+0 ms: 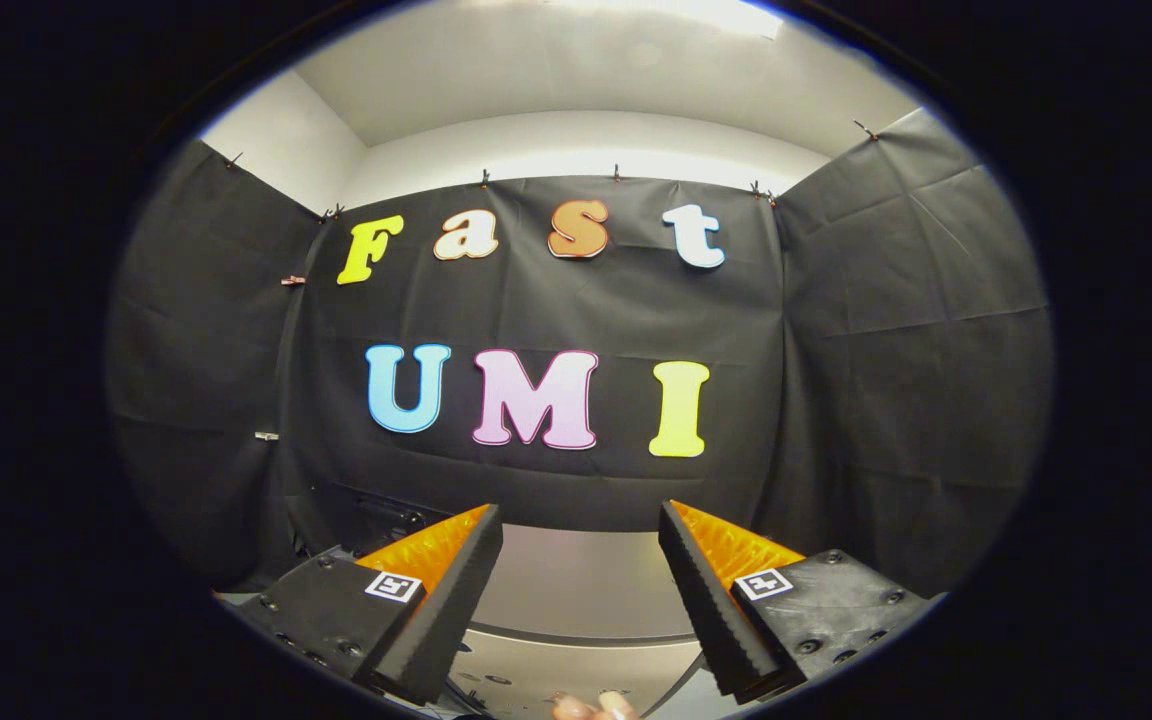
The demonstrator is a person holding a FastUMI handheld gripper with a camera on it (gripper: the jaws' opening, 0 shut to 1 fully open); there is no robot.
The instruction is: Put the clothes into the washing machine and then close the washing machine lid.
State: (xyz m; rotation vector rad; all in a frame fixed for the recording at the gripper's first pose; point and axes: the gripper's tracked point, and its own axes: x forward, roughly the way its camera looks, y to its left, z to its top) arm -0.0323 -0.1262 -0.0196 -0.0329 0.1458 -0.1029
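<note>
Fingertips (596, 706): nearest the lens, a person's, peeking in low between the tool fingers; soft, rounded, partly cut off.
Tool (581, 590): spread wide, gripping nothing; two wedge-shaped fingers with ribbed inner faces, flat bolted mounting blocks behind them, each carrying a small square marker.
Tool aim: pointed level at the cloth wall (556, 320), above the machine, not down at any load.
Washing machine (576, 590): pale, smooth, matte-metal look; curved seam running across between and just beyond the fingers, probably lid or top rim; which of the two, cannot tell.
Lid state: open or closed, cannot tell from this angle.
Clothes: none in sight, location unknown; nothing between the fingers.
Task progress: judged at the start, no garment picked.
Cloth wall: thin dark fabric, creased, pinned with clips along the top, hanging in three panels; pale hard wall and ceiling above.
Dark hardware (376, 520): boxy shape beyond the left finger, at the foot of the cloth; too dim to identify.
Risk 1: person's fingertips sit close to the gap between the fingers; closing now could pinch them.
Risk 2: descending blind toward the machine top could knock the hard finger tips on the smooth panel, scuffing or skidding.
Risk 3: garments are limp; a shallow pinch likely slips or trails a sleeve over the rim, blocking lid closure.
Risk 4: loose wall fabric could snag the ribbed faces if the tool pushes forward.
</note>
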